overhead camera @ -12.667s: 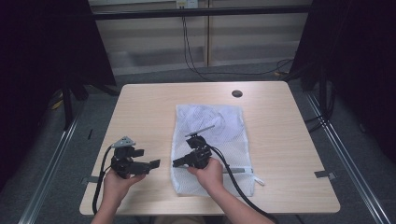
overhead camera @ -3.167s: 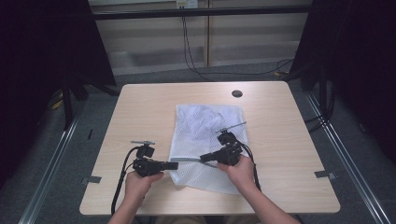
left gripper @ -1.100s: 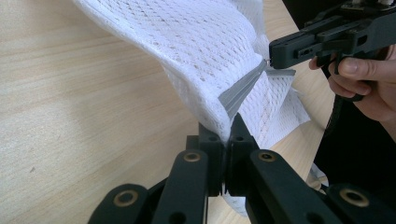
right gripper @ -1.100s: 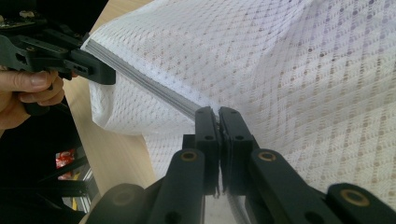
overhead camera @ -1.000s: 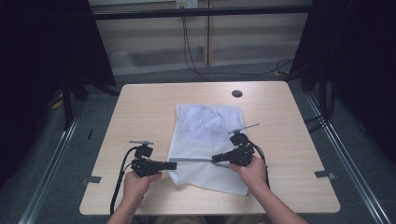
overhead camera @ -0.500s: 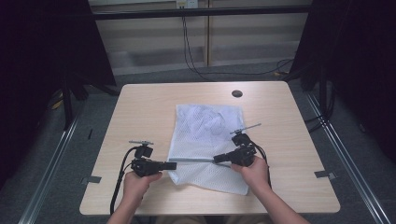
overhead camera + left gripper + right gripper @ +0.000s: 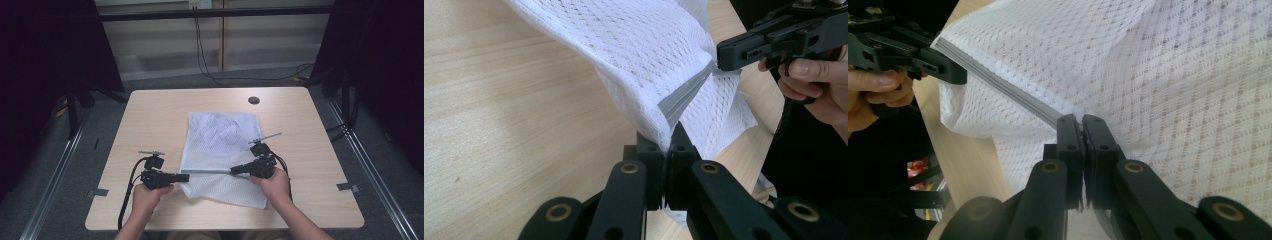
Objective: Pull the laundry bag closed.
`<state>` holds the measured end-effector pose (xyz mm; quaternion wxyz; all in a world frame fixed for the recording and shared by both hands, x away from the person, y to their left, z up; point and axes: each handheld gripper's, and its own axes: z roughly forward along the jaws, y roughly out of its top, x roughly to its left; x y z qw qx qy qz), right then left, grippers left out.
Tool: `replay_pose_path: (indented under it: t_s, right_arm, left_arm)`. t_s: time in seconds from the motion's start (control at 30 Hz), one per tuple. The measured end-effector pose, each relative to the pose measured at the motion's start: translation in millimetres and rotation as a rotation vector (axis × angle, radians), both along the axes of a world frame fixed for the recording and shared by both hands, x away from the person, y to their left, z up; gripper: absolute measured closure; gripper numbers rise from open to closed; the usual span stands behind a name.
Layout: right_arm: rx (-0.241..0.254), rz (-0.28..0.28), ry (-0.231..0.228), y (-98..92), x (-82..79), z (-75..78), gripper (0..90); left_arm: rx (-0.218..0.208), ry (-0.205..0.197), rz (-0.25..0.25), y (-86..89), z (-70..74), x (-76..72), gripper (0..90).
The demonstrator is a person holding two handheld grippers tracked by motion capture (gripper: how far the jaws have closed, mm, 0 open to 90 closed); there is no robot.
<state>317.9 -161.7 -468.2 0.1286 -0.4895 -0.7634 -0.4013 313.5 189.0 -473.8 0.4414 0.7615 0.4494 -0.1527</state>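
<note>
A white mesh bag [image 7: 222,135] lies flat in the middle of the wooden table [image 7: 150,120]. Near its front end a grey zipper strip [image 7: 210,171] is lifted and pulled straight between both grippers. My left gripper [image 7: 186,176] is shut on the strip's left end, my right gripper [image 7: 233,171] on its right end. In the left gripper view the jaws [image 7: 669,137] pinch mesh and grey strip [image 7: 686,92], with the right gripper [image 7: 724,55] clamped farther along. In the right gripper view the jaws [image 7: 1082,120] pinch the strip [image 7: 1008,87], and the left gripper [image 7: 955,75] holds its far end.
A dark round hole [image 7: 254,100] sits near the table's far edge. Bare wood lies to the left and right of the bag. Metal rails [image 7: 55,170] run along the floor on both sides, and cables [image 7: 210,60] hang behind the table.
Since the earliest frame the right gripper has moved right across the bag and the grey strip now spans both grippers. Over the last second nothing has moved.
</note>
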Motion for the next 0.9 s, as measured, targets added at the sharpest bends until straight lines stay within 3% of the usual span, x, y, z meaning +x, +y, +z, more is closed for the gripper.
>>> replay_pose_path:
  t_s: [0.27, 0.5, 0.9]
  right_arm:
    - [-0.027, -0.005, -0.005, -4.8, -1.2, -0.3, 87.5]
    - [-0.02, -0.024, -0.004, -15.9, -2.1, -1.2, 87.4]
    - [-0.024, -0.027, -0.005, -17.7, -3.6, -1.8, 87.4]
  left_arm:
    - [0.003, 0.002, 0.011, 2.1, 0.3, 0.0, 88.6]
    - [-0.001, 0.005, 0.012, 2.4, -0.5, 0.2, 88.6]
    - [0.003, 0.003, 0.012, 2.7, 0.3, -0.2, 88.5]
